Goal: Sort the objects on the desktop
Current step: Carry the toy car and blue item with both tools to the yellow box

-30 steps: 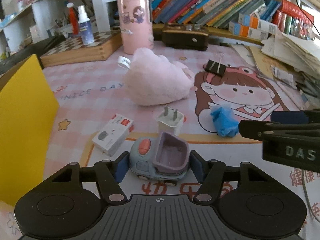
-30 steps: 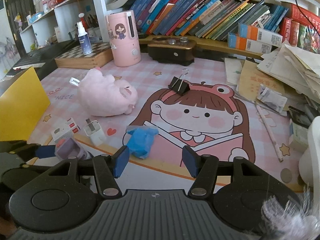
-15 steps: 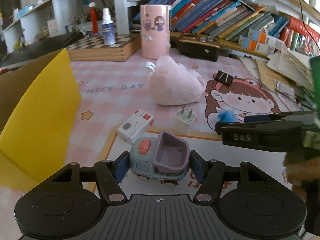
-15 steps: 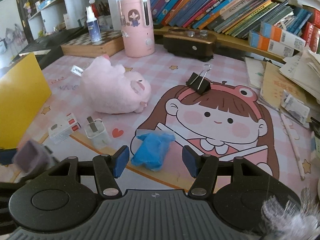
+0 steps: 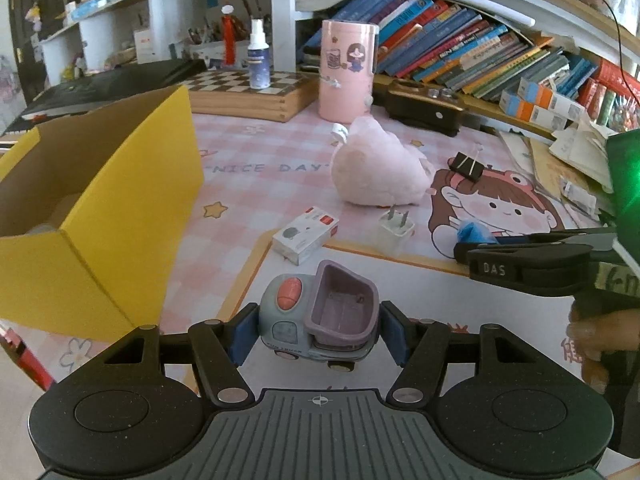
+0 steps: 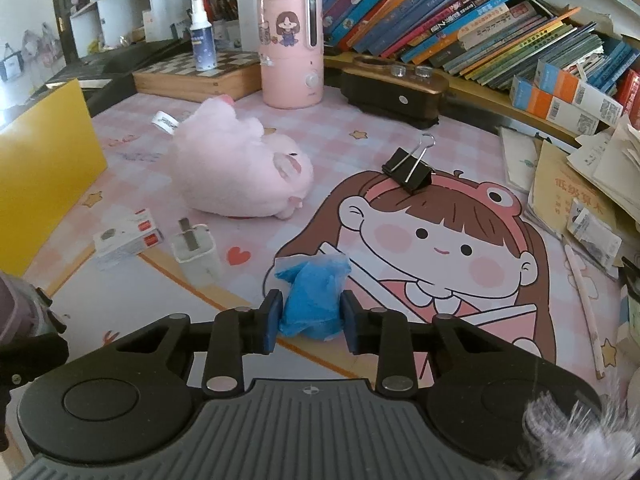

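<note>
— While the left gripper (image 5: 318,330) clamps the grey-blue plastic toy truck (image 5: 318,316) above the pink desk mat's (image 5: 256,160) near edge, what about the right?

— The right gripper (image 6: 308,320) pinches the crumpled blue plastic wrapper (image 6: 312,300) there too.

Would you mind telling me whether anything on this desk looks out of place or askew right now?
Yes: the pink plush toy lies toppled on its side on the mat, and the white charger plug rests on its back, prongs up. At the right edge, loose papers sit in an untidy heap.
</note>
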`<state>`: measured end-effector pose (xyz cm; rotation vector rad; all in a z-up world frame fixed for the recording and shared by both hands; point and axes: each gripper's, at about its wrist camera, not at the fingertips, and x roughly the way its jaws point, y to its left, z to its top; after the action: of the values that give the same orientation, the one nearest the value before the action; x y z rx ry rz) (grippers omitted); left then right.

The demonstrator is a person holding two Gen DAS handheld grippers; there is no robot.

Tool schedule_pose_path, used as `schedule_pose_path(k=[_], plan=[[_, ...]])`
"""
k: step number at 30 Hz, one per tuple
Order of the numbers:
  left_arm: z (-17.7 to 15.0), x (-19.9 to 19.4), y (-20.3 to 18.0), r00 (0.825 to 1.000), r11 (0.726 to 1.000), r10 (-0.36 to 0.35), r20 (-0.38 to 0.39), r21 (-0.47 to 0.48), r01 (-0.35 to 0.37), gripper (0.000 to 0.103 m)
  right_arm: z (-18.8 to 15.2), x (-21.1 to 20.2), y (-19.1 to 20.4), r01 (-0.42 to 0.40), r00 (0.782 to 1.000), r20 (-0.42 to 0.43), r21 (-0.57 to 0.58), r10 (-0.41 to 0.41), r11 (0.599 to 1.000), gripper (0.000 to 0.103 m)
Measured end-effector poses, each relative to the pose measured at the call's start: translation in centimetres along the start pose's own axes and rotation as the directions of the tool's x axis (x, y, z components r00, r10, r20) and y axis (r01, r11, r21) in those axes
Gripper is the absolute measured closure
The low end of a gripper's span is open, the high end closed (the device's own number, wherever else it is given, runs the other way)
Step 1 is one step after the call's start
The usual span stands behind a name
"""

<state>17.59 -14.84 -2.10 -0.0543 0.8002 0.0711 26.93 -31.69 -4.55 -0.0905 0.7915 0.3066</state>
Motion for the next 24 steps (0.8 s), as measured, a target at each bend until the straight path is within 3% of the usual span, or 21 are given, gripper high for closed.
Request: schedule_pose_path(k=[11, 24], plan=[[-0.9, -2.5, 1.3, 0.998, 1.000, -0.015, 0.056, -0.014, 0.015, 0.040, -1.0, -5.5, 1.9, -0.073, 0.997, 0.045, 0.078, 0.070, 0.994, 0.074], [-3.2, -5.8, 5.0, 0.993, 0.998, -0.066, 0.098, -0.004, 0.067, 0.040, -3.9, -10.0, 7.8, -0.077, 0.995, 0.065, 0.033, 0.074, 0.996, 0.074]])
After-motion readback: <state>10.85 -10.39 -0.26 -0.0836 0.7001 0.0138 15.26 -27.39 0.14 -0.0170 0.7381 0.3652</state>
